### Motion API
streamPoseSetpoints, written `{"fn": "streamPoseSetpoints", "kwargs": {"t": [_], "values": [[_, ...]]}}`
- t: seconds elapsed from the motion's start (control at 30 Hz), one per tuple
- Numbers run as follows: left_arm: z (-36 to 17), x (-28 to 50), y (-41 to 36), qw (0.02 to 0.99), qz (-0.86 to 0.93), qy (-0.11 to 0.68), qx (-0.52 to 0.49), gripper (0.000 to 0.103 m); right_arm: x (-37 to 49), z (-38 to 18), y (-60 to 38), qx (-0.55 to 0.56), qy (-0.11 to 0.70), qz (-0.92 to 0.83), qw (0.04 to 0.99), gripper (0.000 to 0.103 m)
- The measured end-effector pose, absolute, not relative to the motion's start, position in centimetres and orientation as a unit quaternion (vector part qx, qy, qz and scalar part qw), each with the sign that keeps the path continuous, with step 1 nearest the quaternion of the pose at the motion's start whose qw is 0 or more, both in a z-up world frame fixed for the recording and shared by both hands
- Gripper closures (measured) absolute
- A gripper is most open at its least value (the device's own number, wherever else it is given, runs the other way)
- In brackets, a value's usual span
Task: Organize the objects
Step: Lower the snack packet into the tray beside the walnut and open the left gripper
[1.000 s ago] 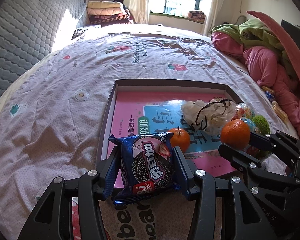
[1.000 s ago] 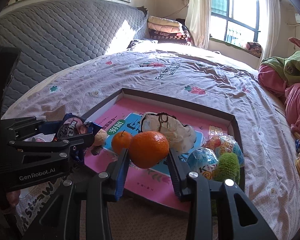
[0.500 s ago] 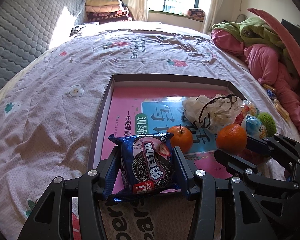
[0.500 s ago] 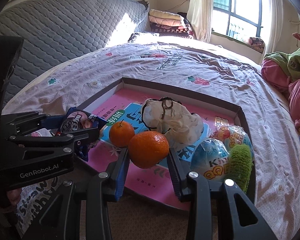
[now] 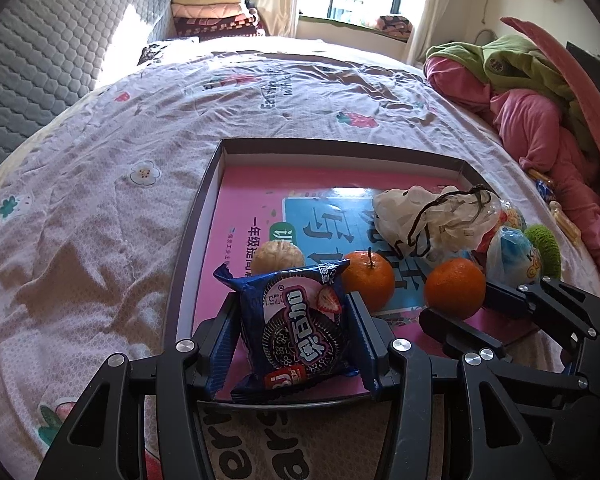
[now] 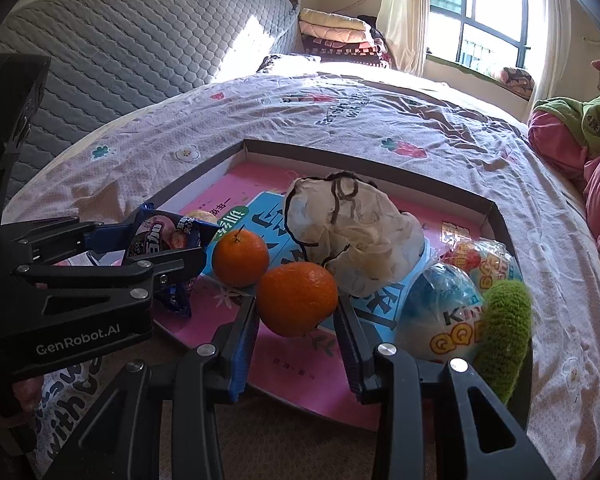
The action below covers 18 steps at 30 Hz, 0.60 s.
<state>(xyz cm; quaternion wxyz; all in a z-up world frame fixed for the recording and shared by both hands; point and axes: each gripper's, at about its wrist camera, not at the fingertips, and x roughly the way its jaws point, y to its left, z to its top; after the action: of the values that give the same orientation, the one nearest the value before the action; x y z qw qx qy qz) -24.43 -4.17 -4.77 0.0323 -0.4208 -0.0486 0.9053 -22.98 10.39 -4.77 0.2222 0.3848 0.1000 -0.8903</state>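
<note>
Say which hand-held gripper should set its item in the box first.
Probably the right. Its orange hangs over bare pink box floor; the left one's cookie packet sits over the near rim, a walnut just ahead.

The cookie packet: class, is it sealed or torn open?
Apparently sealed: the cookie packet looks puffed and whole between the left gripper pads; its back is hidden.

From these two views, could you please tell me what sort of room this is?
Most likely a home bedroom: a bed with a floral sheet, a quilted headboard, folded blankets stacked by the window.
</note>
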Motion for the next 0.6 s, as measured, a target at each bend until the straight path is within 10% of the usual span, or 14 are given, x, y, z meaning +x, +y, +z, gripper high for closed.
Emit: {"fn": "streamPoseSetpoints", "kwargs": {"t": [0.6], "values": [[-5.14, -24.93, -4.47, 0.032, 0.903, -0.055, -0.425, 0.050, -23.50, -4.90, 10.19, 0.389, 0.092, -0.889, 0.224, 0.063]]}}
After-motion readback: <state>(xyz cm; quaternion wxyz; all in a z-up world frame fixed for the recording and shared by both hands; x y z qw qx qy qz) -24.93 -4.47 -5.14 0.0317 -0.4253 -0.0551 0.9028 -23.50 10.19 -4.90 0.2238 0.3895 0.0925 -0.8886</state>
